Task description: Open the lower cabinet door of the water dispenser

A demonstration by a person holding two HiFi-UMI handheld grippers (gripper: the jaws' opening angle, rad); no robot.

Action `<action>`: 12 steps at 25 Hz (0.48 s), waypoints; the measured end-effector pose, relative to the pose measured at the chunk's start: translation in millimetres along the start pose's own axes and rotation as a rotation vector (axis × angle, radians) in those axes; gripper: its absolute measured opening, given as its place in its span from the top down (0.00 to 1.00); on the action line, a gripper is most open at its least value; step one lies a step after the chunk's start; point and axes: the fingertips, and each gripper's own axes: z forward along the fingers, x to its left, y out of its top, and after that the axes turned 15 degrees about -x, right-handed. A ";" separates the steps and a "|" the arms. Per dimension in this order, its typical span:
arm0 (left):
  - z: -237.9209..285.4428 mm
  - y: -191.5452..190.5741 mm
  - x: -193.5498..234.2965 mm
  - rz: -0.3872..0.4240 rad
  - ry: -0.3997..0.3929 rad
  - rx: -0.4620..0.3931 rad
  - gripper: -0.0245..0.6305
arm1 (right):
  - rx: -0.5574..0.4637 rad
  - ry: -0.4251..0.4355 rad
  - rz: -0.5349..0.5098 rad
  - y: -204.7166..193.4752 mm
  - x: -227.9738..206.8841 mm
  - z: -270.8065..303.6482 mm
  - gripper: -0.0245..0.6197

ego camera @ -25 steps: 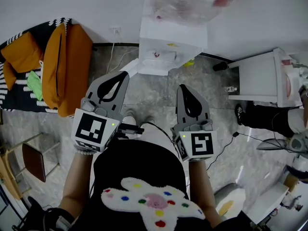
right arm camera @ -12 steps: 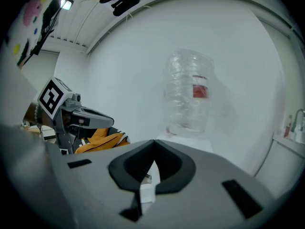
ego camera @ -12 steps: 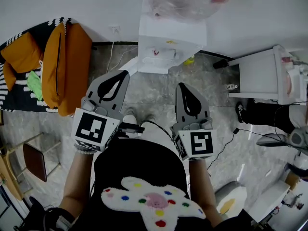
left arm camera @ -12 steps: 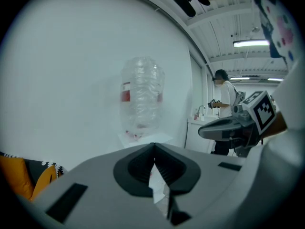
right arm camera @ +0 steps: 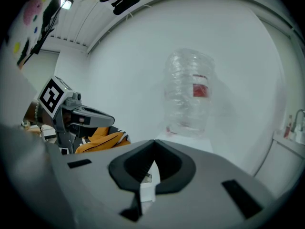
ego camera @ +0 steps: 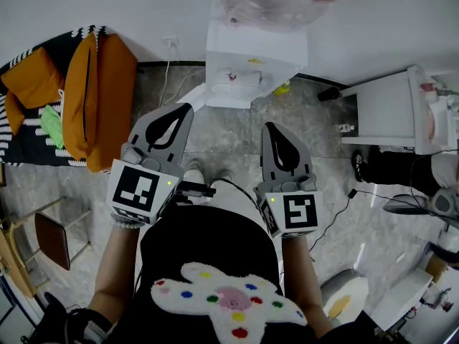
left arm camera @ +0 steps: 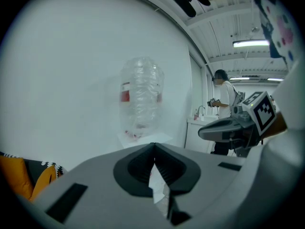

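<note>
Head view: I read both claws, left claw (ego camera: 185, 112) and right claw (ego camera: 270, 130), as pressed fully together with nothing in them. A white panel (ego camera: 193, 97) juts from the water dispenser (ego camera: 254, 56) at its lower left corner — possibly the door swung out; I cannot confirm. If the door is shut, part the jaws before meeting its edge, then pull along the hinge arc. The dispenser stands on the floor (ego camera: 229, 138) against the wall (ego camera: 107, 6) — ahead of both claws, well apart.
</note>
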 end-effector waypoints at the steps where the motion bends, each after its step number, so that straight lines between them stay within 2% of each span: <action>1: 0.9 0.5 -0.3 0.001 -0.002 -0.002 0.94 | 0.004 0.001 0.000 -1.2 0.1 0.0 0.96; 12: 2.0 -1.5 -4.3 0.004 -0.007 0.003 0.94 | 0.023 0.010 -0.003 -7.1 0.9 -4.7 0.96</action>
